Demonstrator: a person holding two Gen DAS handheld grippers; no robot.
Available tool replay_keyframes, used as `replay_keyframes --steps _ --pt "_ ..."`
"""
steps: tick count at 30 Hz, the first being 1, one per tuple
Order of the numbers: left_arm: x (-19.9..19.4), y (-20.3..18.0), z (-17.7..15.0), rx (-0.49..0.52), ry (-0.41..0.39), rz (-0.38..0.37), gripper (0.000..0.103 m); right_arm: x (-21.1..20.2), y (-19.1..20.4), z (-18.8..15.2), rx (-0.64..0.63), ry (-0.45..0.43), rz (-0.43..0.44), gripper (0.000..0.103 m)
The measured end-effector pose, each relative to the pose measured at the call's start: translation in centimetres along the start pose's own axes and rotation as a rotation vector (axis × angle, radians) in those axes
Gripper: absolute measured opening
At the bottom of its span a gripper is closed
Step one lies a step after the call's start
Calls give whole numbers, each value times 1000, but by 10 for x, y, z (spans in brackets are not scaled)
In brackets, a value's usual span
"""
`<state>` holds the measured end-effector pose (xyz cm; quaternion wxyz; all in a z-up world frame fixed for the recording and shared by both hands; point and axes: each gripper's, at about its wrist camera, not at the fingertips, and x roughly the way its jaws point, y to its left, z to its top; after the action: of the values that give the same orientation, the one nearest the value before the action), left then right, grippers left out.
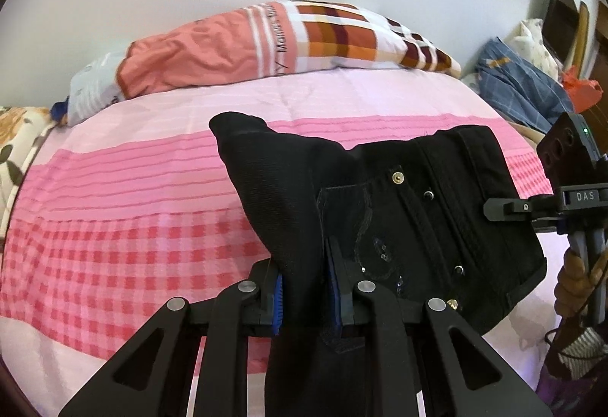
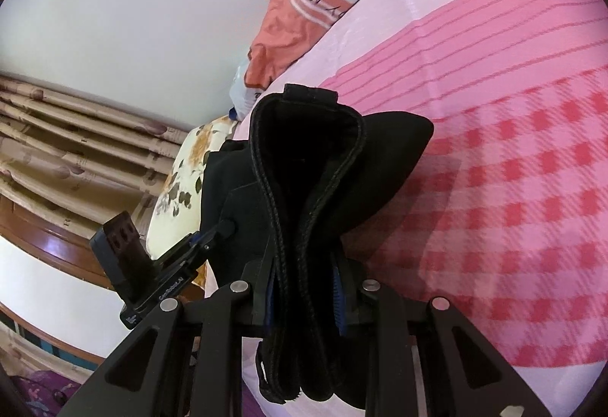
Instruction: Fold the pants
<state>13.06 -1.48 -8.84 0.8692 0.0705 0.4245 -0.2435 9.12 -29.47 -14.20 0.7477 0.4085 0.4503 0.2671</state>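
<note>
Black pants (image 1: pixel 399 196) with metal rivets and a sequin pattern hang above the pink bed, stretched between both grippers. My left gripper (image 1: pixel 304 291) is shut on a bunched fold of the pants, with the cloth pinched between its blue pads. At the right edge of the left wrist view, my right gripper (image 1: pixel 501 206) clamps the other end of the cloth. In the right wrist view, my right gripper (image 2: pixel 304 287) is shut on the thick folded waistband of the pants (image 2: pixel 304 158). My left gripper (image 2: pixel 218 232) shows at the left there, buried in black cloth.
A pink checked and striped sheet (image 1: pixel 133 208) covers the bed below. An orange and plaid pillow (image 1: pixel 247 40) lies along the wall. Blue plaid clothes (image 1: pixel 520 82) are piled at the far right. A floral pillow (image 2: pixel 182 181), curtains (image 2: pixel 76 143) and a wooden bed frame (image 2: pixel 57 238) sit beyond the bed's edge.
</note>
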Motion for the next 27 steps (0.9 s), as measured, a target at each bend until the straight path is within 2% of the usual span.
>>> replay_keyframes --steps 14,27 --pt "-22 61 3 -69 -39 70 19 52 37 6 -38 55 36 23" --pt "-28 100 7 -111 -63 106 19 80 56 10 -42 75 52 23"
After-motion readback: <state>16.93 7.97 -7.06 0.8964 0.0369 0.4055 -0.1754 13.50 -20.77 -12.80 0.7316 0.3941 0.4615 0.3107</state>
